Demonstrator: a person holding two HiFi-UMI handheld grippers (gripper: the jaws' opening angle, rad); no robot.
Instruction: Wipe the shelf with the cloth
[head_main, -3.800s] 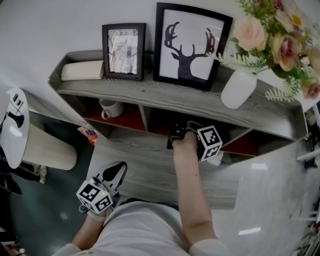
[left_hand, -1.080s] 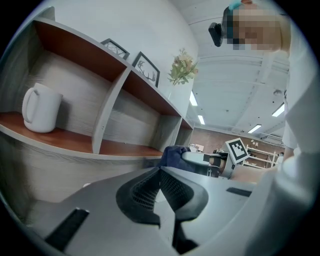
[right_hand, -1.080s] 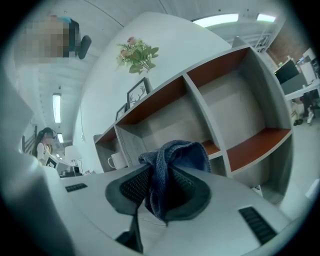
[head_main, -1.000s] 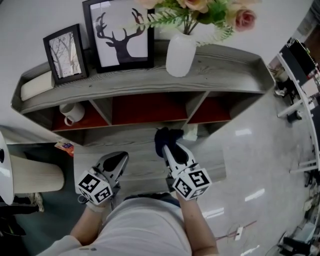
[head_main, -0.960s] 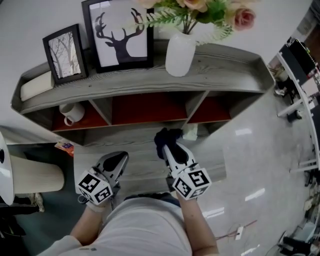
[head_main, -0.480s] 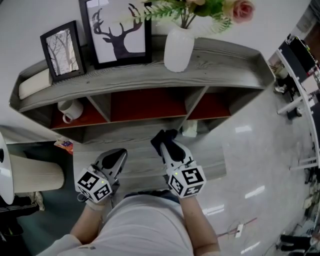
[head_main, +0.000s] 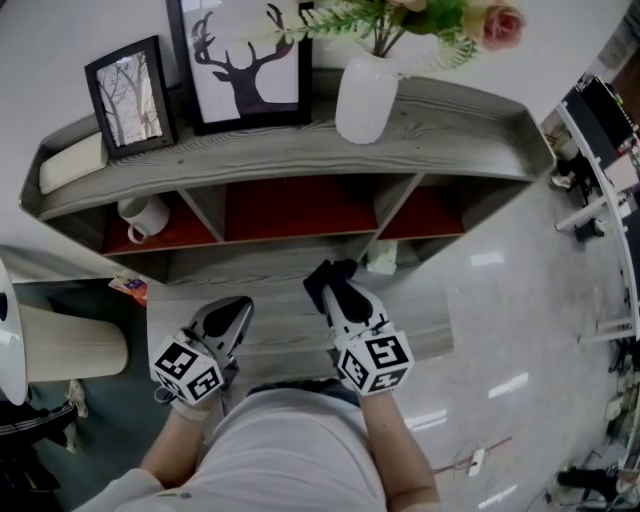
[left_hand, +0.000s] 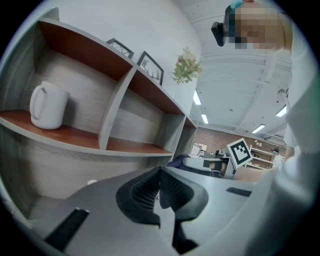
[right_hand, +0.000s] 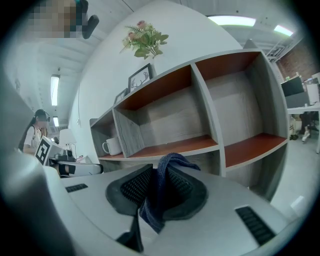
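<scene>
Cloth gripped in front of the shelf; a wiping pass is judged to be due next.
Head view: the cloth (head_main: 322, 277) is seen in the right gripper (head_main: 338, 295), before the shelf (head_main: 300, 150). Left gripper view: the left gripper (left_hand: 160, 172) is closed, with nothing held. Right gripper view: the cloth is clamped between the closed fingers (right_hand: 132, 189) and must be carried into a shelf compartment.

Grey shelf (head_main: 290, 152), small frame (head_main: 128, 95), deer picture (head_main: 245, 60) and white vase (head_main: 365, 98) on top, white mug (head_main: 145, 215) in left compartment
</scene>
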